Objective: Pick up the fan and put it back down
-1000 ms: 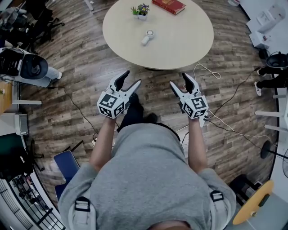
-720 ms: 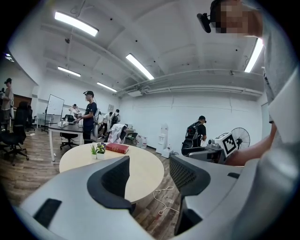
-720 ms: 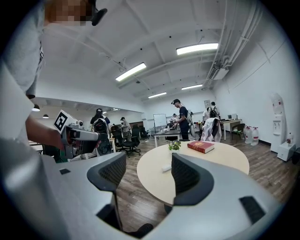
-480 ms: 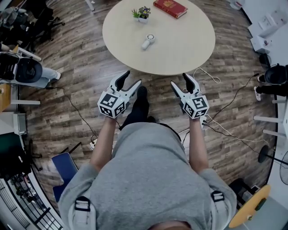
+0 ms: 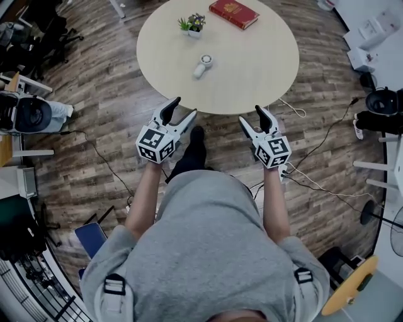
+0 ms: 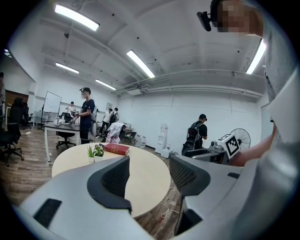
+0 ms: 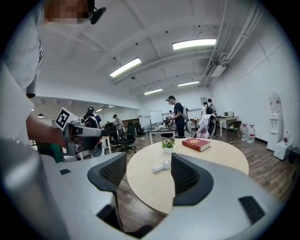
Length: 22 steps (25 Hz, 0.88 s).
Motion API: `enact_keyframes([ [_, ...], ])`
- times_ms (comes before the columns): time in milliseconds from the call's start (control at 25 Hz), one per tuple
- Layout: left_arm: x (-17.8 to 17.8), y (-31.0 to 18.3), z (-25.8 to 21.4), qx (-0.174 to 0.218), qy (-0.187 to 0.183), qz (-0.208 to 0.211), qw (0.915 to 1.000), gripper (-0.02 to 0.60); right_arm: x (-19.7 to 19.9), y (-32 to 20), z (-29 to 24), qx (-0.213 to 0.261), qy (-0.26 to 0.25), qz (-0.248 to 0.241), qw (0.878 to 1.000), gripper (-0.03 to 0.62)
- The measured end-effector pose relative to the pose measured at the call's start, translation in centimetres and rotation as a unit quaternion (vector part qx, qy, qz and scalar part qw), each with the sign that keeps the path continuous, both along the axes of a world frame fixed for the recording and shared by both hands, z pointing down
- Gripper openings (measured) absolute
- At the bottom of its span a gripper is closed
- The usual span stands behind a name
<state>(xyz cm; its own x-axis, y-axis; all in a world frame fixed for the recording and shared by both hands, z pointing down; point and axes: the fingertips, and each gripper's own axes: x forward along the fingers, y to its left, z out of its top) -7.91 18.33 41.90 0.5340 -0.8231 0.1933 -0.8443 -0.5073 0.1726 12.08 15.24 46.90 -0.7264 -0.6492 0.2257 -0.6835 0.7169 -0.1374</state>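
A small white hand-held fan lies on the round beige table, left of its middle. In the right gripper view the fan shows between the jaws, far ahead on the table. My left gripper hangs open and empty just short of the table's near edge. To its right, my right gripper is level with it, open too, holding nothing. In the left gripper view the left gripper points over the table; the fan is hidden there. The right gripper stands clear of the fan.
A red book and a small potted plant sit at the table's far side. Cables trail over the wood floor at the right. Office chairs stand at the left. Several people and a pedestal fan are farther off.
Both grippers have moved forward together toward the table; its near edge is now just ahead of the fingertips. The jaws stay as they were.
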Motion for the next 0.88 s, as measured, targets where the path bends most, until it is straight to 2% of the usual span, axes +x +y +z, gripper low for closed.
enact_keyframes([
  [360, -0.8, -6.9, 0.9, -0.016, 0.003, 0.024, 0.9996, 0.270, -1.0, -6.2, 0.6, -0.012, 0.003, 0.021, 1.000, 0.304],
  [880, -4.1, -17.5, 1.6, -0.030, 0.003, 0.061, 0.9977, 0.270, -4.5, -15.1, 1.5, -0.027, 0.003, 0.051, 0.998, 0.302],
])
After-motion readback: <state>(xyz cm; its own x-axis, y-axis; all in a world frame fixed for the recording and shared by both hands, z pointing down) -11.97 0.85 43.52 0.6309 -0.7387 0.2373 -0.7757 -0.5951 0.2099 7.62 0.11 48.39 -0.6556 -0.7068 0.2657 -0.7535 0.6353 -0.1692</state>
